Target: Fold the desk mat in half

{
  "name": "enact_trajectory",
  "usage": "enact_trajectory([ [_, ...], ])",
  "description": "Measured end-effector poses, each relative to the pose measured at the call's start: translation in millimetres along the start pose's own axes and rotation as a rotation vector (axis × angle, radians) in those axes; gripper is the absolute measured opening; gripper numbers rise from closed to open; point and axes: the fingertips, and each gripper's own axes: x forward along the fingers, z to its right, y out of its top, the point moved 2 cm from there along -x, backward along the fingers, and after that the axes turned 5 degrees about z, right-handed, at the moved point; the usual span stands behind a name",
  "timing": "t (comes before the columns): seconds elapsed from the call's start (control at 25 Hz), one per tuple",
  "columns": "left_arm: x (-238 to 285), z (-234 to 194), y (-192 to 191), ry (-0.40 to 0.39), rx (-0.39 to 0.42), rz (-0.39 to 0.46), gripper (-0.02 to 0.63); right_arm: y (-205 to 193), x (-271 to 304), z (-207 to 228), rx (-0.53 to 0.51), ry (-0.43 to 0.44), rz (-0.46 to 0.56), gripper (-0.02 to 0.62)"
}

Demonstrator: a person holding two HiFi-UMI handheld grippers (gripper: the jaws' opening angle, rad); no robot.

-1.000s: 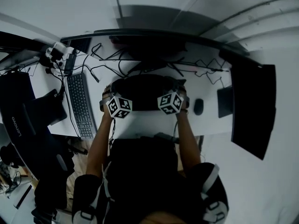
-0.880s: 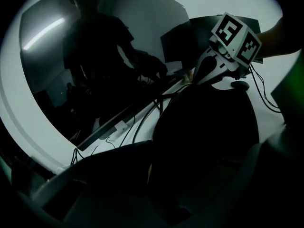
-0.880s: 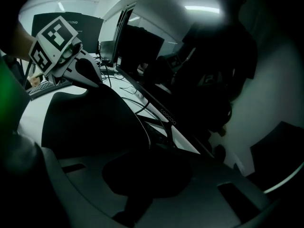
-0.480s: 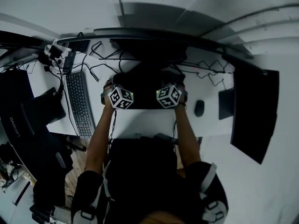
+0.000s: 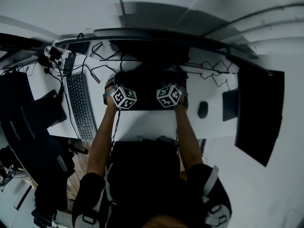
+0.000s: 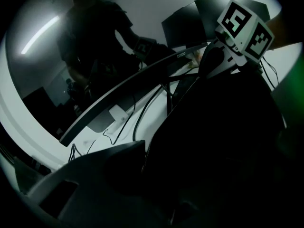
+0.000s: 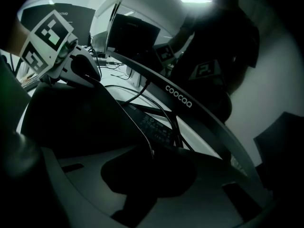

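The black desk mat lies doubled over at the far half of the white desk, below the monitor. My left gripper and right gripper sit at its left and right ends, marker cubes toward me. In the left gripper view the mat fills the right side and its edge runs between the jaws of the left gripper, which are opening with a gap showing. In the right gripper view the mat's curved edge drops into the right gripper, whose jaws are starting to open but still pinch it.
A curved monitor stands right behind the mat, with cables trailing along its foot. A keyboard lies left of the mat and a mouse right of it. A dark laptop bag sits at the far left.
Both grippers have moved away from me toward the monitor, carrying the mat's near edge over its far half. White desk now shows where the near half lay.
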Motion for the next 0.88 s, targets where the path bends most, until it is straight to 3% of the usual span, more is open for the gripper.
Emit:
enact_trajectory([
  [0.2,-1.6,-8.3,-0.8,0.027,-0.02,-0.015,0.172,-0.6,-0.7,1.2,0.019,-0.011,-0.008,0.058],
  [0.36,-8.3,-5.9,-5.0,0.018,-0.045,-0.011,0.187,2.0,-9.7,3.4,0.07,-0.033,0.013,0.086],
  [0.72,-59.9,-3.5,0.5,0.058,-0.164,0.094,0.186,2.2,-56.9,-6.2,0.234,-0.057,0.063,0.087],
  [0.88,-98.8,-3.7,-1.3,0.044,-0.276,0.164,0.13,13.8,-101.4,-13.7,0.346,-0.065,0.107,0.087],
])
